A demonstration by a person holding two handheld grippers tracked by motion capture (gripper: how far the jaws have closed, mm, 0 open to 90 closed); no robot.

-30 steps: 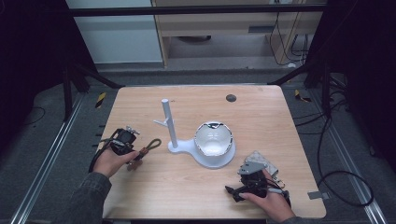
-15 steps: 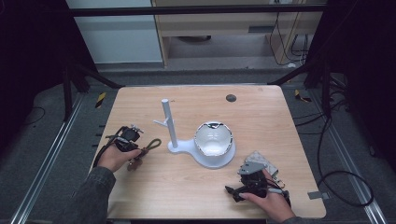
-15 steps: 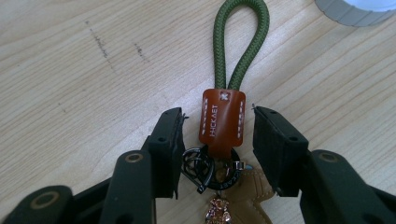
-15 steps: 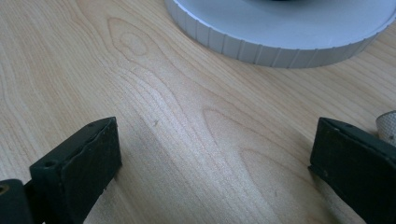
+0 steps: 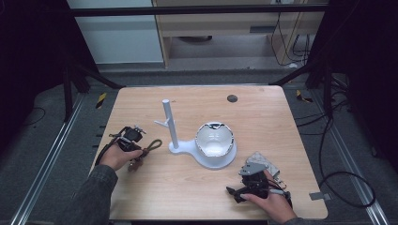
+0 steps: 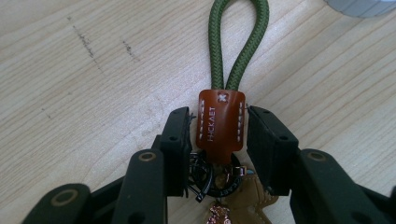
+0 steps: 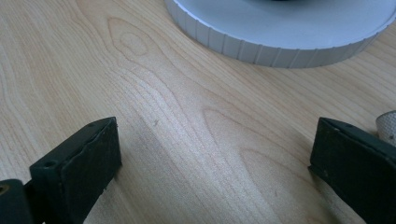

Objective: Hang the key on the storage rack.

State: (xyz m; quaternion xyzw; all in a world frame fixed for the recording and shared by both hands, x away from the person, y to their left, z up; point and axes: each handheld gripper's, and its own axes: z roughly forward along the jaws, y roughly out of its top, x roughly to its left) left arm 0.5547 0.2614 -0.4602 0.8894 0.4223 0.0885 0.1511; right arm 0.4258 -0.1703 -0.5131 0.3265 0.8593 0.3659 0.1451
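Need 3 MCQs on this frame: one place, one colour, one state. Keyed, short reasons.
1. Where does the keychain lie?
A. left of the white stand
B. inside the bowl
C. at the table's far edge

2. What colour is the cord loop?
A. blue
B. green
C. white

3. How does the right gripper stand?
A. shut on the bowl
B. shut on the keychain
C. open, nothing between its jaws

Key: 1 A, the high view shows it by the left hand, left of the stand's post. 2 B, the left gripper view shows a green braided loop above the brown leather tab. 3 C, the right gripper view shows the jaws wide apart over the bare table.
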